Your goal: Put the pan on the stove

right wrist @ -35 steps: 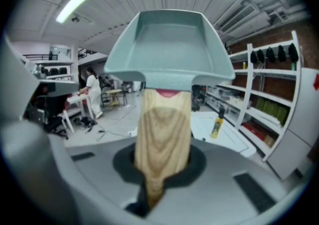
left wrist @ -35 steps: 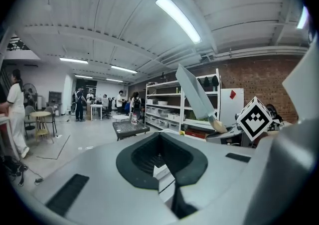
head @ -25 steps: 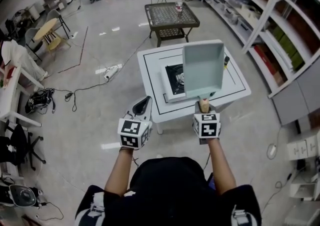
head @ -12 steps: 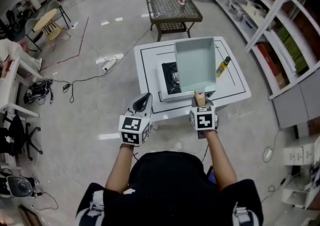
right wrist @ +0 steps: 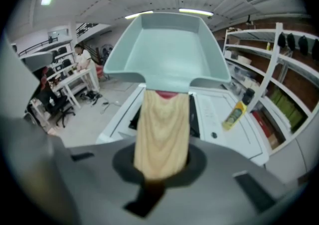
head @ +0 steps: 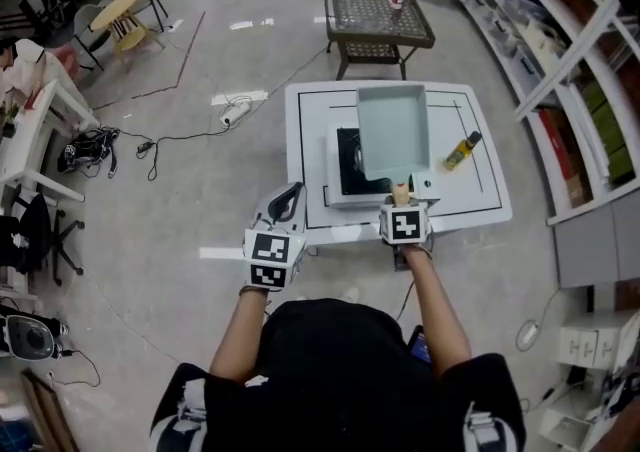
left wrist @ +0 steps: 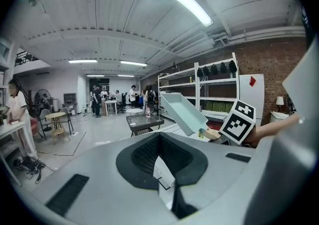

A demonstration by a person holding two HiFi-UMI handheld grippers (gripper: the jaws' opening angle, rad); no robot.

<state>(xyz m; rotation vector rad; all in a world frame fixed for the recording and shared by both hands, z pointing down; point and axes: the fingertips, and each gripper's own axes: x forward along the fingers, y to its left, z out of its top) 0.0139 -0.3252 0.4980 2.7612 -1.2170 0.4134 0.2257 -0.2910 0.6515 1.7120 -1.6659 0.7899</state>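
Note:
A pale teal square pan [head: 392, 130] with a wooden handle [head: 401, 194] hangs tilted over the right part of the stove [head: 345, 165], which sits on a white table [head: 470, 205]. My right gripper [head: 402, 208] is shut on the handle, at the table's near edge. In the right gripper view the handle [right wrist: 160, 129] runs from the right gripper [right wrist: 160, 169] up to the pan [right wrist: 169, 55], its far end raised. My left gripper [head: 283, 208] hovers left of the table's front edge, shut and empty. The left gripper view shows its left gripper [left wrist: 167, 189] and the pan [left wrist: 182, 112] to the right.
A yellow bottle [head: 461, 150] lies on the table right of the stove. A dark mesh-top table [head: 377, 15] stands beyond it. Shelving [head: 560, 50] runs along the right. Cables [head: 180, 135] trail on the floor at left, near chairs and desks.
The pan has come down from a steeper tilt and now lies flatter over the stove. Both grippers have moved forward toward the table.

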